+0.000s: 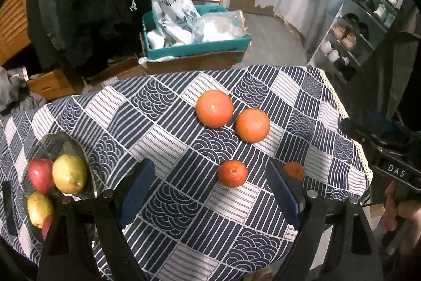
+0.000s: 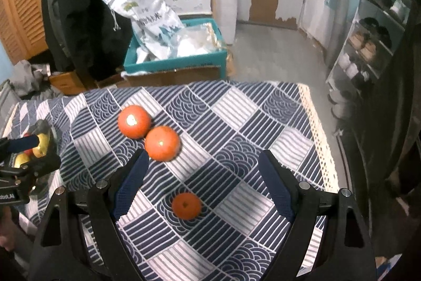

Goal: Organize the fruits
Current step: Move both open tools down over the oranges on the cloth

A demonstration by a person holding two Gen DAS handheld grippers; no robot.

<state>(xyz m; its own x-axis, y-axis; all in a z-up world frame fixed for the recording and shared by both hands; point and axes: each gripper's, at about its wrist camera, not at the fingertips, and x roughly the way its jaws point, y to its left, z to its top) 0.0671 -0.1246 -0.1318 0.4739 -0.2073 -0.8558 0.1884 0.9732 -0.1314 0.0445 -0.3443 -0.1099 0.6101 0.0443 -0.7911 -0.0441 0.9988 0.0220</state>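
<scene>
Both hand-held grippers, left (image 1: 208, 191) and right (image 2: 202, 183), wide open and empty over the worktop (image 1: 302, 102), small mandarin (image 1: 232, 173) between the left's fingers, stem dimple up, round, no long axis.

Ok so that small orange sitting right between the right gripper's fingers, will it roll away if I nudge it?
Probably. The small orange is round and lies loose on the flat patterned tablecloth, with nothing beside it to stop it. Its skin looks smooth and firm, so the open right gripper should close evenly on both sides.
</scene>
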